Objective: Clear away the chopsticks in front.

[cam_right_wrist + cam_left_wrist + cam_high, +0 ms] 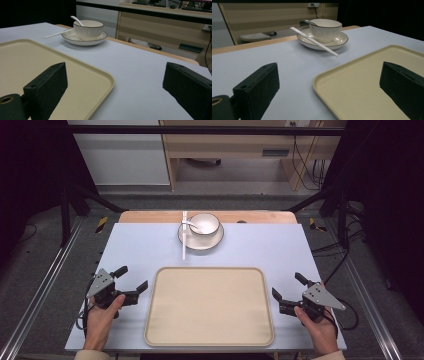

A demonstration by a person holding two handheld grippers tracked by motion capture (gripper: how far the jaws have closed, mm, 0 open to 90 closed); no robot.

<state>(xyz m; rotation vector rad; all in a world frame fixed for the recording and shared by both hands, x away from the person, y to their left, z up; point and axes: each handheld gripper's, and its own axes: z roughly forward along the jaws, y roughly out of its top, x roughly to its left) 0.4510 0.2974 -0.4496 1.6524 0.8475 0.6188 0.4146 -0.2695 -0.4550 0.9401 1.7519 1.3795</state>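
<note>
Both grippers sit idle at the near corners of the table in the high view: the left gripper (134, 281) and the right gripper (286, 287) each have their jaws spread wide with nothing between them, flanking an empty beige tray (209, 306). Judging from this, no step has begun; the hands look parked at a start pose. Well beyond the tray's far edge stands a white bowl (204, 223) on a saucer (200, 238), with a spoon (190, 225) leaning in the bowl and 1 white chopstick (184, 237) resting across the saucer's left rim. The next move likely calls for a long forward reach over the tray, with jaws kept wide for the saucer's rim or narrowed for the thin stick. From the left gripper view, the 2 black jaws stand apart, one over bare tabletop and one over the tray (362, 82), and the bowl (325, 29) sits ahead with the chopstick (314, 41) jutting off the saucer toward the camera. From the right gripper view, the jaws are likewise parted, and the bowl (88, 29) appears far off to the left. A pale blue-grey cover (140, 250) lies smooth over a wooden table; behind it are wooden furniture, cables and a dark frame.
</note>
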